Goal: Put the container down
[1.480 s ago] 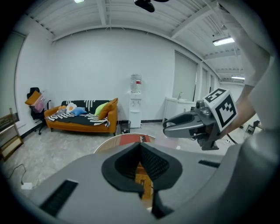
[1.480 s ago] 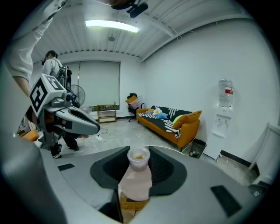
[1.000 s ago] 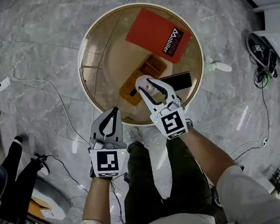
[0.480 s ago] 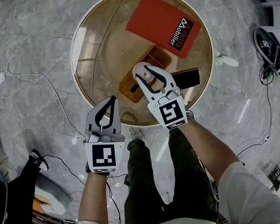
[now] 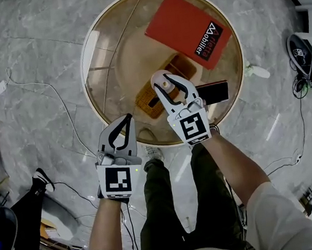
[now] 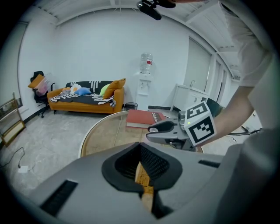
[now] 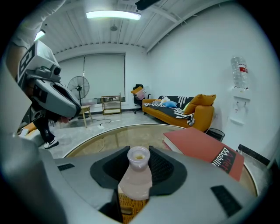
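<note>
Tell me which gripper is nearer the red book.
Right. The right gripper, holding the bottle, is over the table, short of the book; the left gripper hangs at the table's near rim.

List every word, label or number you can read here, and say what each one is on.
"Mobilier": white print on the dark corner label of the red book on the round table.
Smaller word beside it: too small to read.
Red label on the water bottle: too blurred to read.
Container: no print visible.

Bottle (image 7: 136, 180) base hidden inside right claw (image 7: 139, 154), woven tray (image 5: 146, 101) partly covered by claw
</note>
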{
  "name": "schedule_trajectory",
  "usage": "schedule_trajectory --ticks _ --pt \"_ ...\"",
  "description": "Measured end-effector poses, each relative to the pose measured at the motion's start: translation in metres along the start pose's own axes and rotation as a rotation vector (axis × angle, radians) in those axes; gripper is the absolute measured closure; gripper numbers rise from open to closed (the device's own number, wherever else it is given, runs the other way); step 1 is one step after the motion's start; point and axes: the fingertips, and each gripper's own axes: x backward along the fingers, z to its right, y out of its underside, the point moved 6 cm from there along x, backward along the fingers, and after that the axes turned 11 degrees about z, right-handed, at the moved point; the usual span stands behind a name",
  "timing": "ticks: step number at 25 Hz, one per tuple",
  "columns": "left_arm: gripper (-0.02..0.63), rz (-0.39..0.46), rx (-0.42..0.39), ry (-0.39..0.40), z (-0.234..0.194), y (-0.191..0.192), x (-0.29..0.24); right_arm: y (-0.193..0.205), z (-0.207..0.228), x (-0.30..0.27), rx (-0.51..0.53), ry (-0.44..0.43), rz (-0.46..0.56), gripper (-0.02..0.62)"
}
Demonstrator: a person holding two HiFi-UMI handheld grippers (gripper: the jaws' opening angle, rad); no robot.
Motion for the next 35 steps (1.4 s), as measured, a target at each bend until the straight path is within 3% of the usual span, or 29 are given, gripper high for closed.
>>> schedule_trajectory --ticks 2,6,12,15,19,27,30,35 --pt "0.598 -0.024 0.024 -0.01 -0.001 0.004 0.0 0.001 0.0 -0.001 -0.011 0.002 -0.009 0.441" --pt "0.598 0.013 -0.004 0.007 -0.003 0.003 -0.004 0.002 -0.001 -0.001 -0.036 0.012 -0.027 0.439" --pt "0.598 0.018 -0.01 0.019 0.002 -0.001 -0.005 -0.005 0.0 0.006 0.014 -0.002 0.031 0.407" --pt "0.598 -0.007 0.014 0.011 0.003 -0.003 -0.003 -0.012 0.0 0.021 -0.01 0.021 0.012 0.403" --pt "0.598 0.033 -0.02 0.029 0.005 -0.014 -0.006 -0.023 0.003 0.046 -0.024 0.058 -0.007 0.408" --pt "0.598 0.046 -0.027 0.024 0.012 -0.026 -0.005 -0.034 0.015 0.093 -0.026 0.13 -0.042 0.536" --pt "0.598 0.007 0.008 0.006 0.016 -0.028 0.002 -0.041 0.019 0.109 -0.024 0.148 -0.052 0.543" --pt "0.598 0.018 0.004 0.005 0.025 -0.042 0.009 -0.057 0.024 0.133 -0.021 0.167 -0.054 0.569"
